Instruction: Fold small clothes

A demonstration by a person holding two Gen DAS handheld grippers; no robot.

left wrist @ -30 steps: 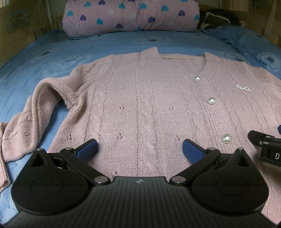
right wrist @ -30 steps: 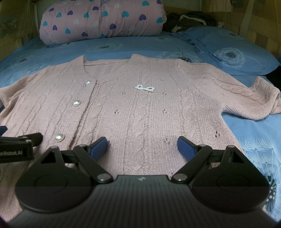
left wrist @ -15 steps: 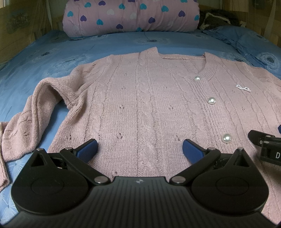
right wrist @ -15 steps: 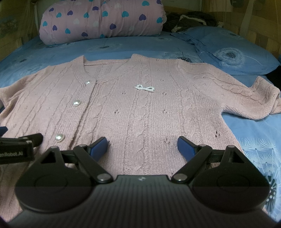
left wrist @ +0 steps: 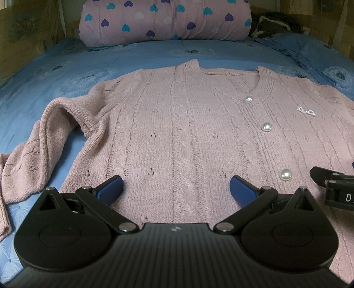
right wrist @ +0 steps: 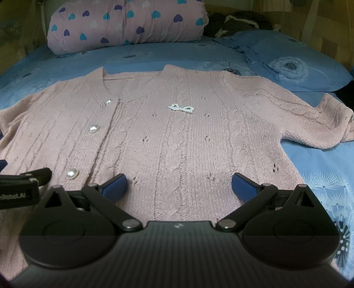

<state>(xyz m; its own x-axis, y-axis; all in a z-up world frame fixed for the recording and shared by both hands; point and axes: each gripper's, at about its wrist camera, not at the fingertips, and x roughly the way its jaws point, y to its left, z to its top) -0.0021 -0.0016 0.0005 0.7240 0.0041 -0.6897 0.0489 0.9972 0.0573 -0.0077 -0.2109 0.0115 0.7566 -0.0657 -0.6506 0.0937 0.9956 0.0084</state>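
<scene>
A pink cable-knit cardigan lies flat and buttoned on the bed, collar away from me. It has pearl buttons and a bead bow. Its left sleeve trails down past the hem; its right sleeve lies out to the side. My left gripper is open over the hem's left half. My right gripper hovers over the right half, its jaws opening, with only knit lying under the gap and nothing pinched. Each gripper's edge shows in the other view: the right one, the left one.
Blue dandelion-print sheet covers the bed. A rolled lilac quilt with hearts lies across the head. A blue pillow sits at the far right, with a dark garment behind it. Wooden walls bound both sides.
The right gripper's fingers have spread a little wider. The left gripper and the cardigan have not moved.
</scene>
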